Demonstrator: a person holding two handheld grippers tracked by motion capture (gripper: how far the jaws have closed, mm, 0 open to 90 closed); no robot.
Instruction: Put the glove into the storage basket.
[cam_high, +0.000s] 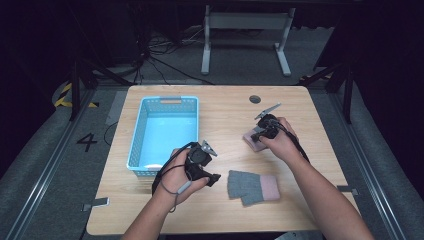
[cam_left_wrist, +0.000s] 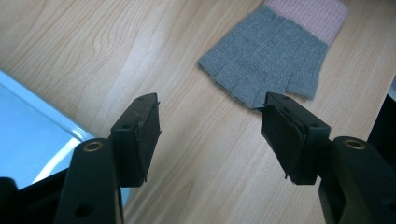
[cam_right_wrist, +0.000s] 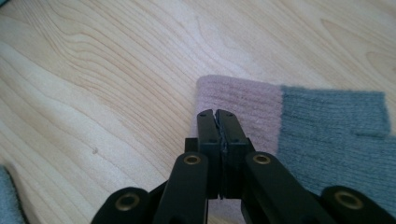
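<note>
Right gripper (cam_right_wrist: 217, 114) clamped tight, jaws together over the pink cuff of a grey knitted fingerless glove (cam_right_wrist: 299, 135); whether a fold of cuff is pinched between them cannot be told. Glove flat on the light wooden table (cam_high: 220, 107), right of centre under the right hand (cam_high: 280, 142). Left gripper (cam_left_wrist: 210, 135) wide apart, nothing between the jaws, above bare wood. Second grey-and-pink knitted glove (cam_high: 252, 186) lying flat near the front edge, just beside the left gripper. Light blue perforated plastic basket (cam_high: 145, 112) at left.
</note>
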